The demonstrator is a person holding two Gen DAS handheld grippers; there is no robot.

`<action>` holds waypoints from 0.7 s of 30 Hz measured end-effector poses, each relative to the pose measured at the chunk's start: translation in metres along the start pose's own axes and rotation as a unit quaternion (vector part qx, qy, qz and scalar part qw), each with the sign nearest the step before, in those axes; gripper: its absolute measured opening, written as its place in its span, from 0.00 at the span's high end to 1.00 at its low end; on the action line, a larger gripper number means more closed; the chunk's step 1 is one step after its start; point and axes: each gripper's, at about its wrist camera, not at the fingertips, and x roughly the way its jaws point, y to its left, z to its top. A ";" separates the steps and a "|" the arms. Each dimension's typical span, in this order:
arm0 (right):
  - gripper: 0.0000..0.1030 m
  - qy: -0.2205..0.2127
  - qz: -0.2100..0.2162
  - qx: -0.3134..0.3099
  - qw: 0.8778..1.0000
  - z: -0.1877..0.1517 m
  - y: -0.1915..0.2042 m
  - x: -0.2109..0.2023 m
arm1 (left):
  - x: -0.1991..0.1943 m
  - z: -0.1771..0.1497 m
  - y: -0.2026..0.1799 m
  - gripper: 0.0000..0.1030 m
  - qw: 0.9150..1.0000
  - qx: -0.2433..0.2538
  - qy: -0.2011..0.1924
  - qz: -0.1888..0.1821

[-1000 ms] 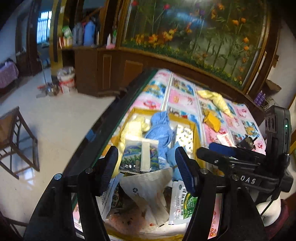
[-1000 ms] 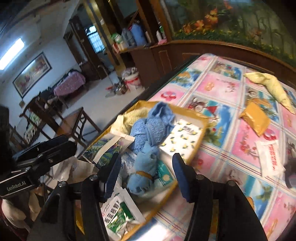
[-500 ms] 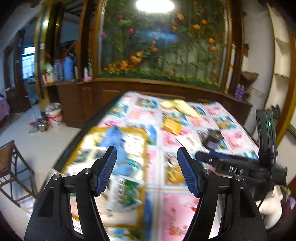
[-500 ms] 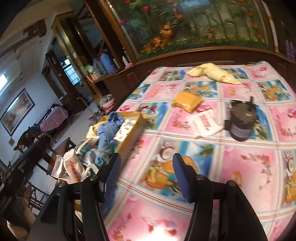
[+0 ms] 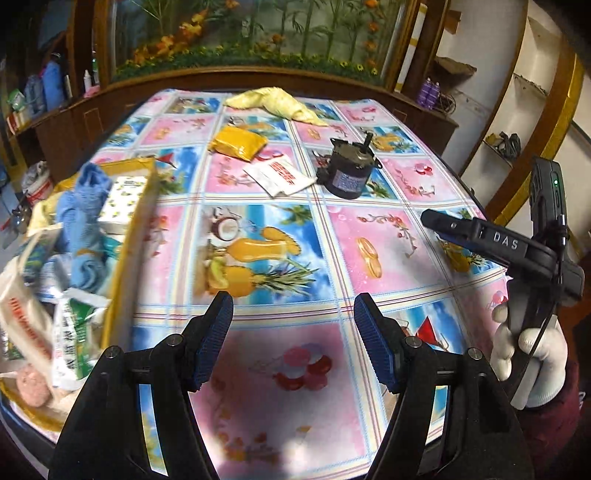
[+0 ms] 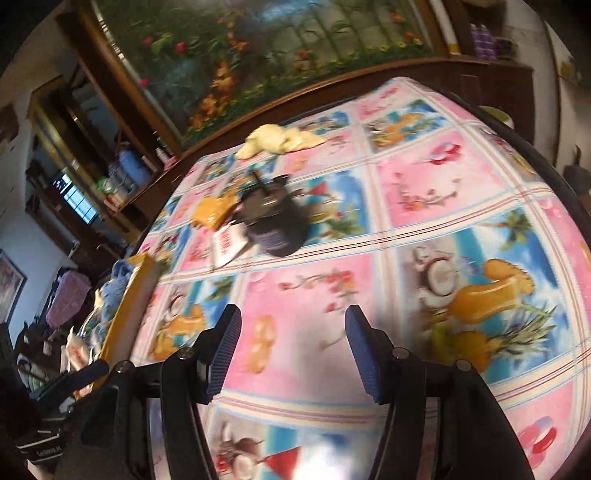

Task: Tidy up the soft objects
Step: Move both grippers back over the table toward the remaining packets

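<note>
My left gripper [image 5: 293, 325] is open and empty above the patterned tablecloth [image 5: 369, 254]. My right gripper [image 6: 291, 332] is open and empty too; its body shows in the left wrist view [image 5: 491, 240] at the right. A yellow box [image 5: 129, 240] at the left holds blue cloths [image 5: 85, 206], packets and a patterned pad. On the cloth farther off lie an orange pouch [image 5: 238, 143], a white packet with red print [image 5: 282, 176] and a pale yellow cloth [image 5: 277, 101]. The right wrist view shows the orange pouch [image 6: 212, 212], white packet [image 6: 229, 242] and yellow cloth [image 6: 275, 142], blurred.
A dark cylindrical motor [image 5: 347, 173] stands upright next to the white packet; it also shows in the right wrist view [image 6: 275, 225]. A wooden cabinet with a flower mural [image 5: 258, 33] runs behind the table. Shelves stand at the right.
Both grippers have swung away from the yellow box toward the middle of the table. The box has shifted to the left edge of both views. Both stay open and empty.
</note>
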 end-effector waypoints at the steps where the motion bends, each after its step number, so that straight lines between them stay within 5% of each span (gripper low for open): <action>1: 0.43 -0.002 -0.002 0.008 1.000 0.003 -0.007 0.001 | 0.007 0.003 -0.002 0.33 1.000 -0.001 0.005 -0.003; 12: 0.43 0.007 0.004 0.077 0.997 0.022 -0.049 0.036 | 0.075 0.020 0.000 0.33 0.998 -0.025 0.055 0.003; 17: 0.42 0.005 -0.005 0.056 0.998 0.023 -0.045 0.035 | 0.082 0.019 0.001 0.33 0.998 -0.016 0.035 0.040; 21: 0.40 0.003 -0.015 0.043 0.999 0.021 -0.041 0.036 | 0.088 0.014 -0.004 0.21 0.998 0.008 0.019 0.063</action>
